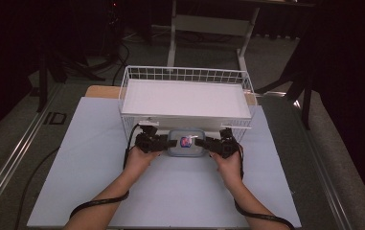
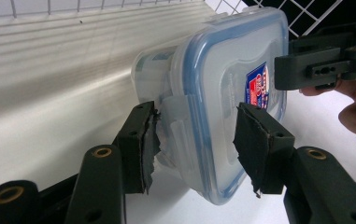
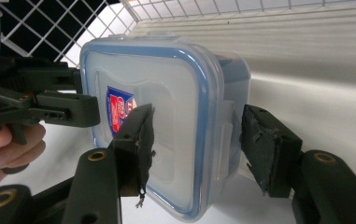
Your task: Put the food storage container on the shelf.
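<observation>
While both tongs (image 1: 166,142) (image 1: 205,142) clamp its ends, the clear blue-rimmed box (image 1: 186,142) bears a red-blue label.

1. A lab or recording studio rather than a home: black curtains hang around the dim room.
2. A pale blue sheet-covered work table (image 1: 98,191) stands on grey carpet, flanked by metal floor rails (image 1: 12,158).
3. A white metal desk frame (image 1: 209,28) and dark stand legs (image 1: 51,67) stand behind it, with cables trailing across the floor.
</observation>
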`<action>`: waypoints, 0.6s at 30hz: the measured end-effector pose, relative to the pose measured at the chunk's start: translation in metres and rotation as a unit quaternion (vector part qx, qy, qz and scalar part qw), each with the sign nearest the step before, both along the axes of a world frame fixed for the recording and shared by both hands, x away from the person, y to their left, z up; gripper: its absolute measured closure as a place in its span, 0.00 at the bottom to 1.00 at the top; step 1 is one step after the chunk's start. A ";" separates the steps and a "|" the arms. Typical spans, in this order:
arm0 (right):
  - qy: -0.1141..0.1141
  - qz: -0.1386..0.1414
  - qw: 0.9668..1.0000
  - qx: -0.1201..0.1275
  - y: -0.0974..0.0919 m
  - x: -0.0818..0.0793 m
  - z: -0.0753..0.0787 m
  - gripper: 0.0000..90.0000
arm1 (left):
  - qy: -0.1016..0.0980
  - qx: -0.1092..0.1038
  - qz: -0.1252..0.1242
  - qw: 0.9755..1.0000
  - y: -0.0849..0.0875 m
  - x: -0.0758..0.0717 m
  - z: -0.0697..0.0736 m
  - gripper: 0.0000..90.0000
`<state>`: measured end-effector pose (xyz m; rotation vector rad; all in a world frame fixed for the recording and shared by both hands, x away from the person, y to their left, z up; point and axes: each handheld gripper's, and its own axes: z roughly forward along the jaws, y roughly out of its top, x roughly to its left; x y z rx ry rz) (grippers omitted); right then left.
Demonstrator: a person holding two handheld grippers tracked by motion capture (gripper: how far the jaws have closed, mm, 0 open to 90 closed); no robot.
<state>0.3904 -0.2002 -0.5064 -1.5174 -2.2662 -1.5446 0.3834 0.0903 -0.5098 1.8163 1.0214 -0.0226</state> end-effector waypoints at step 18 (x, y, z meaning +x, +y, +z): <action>-0.016 -0.041 0.999 0.003 0.002 0.004 -0.005 0.52 | -0.056 0.024 0.044 0.997 0.002 0.006 -0.006 0.48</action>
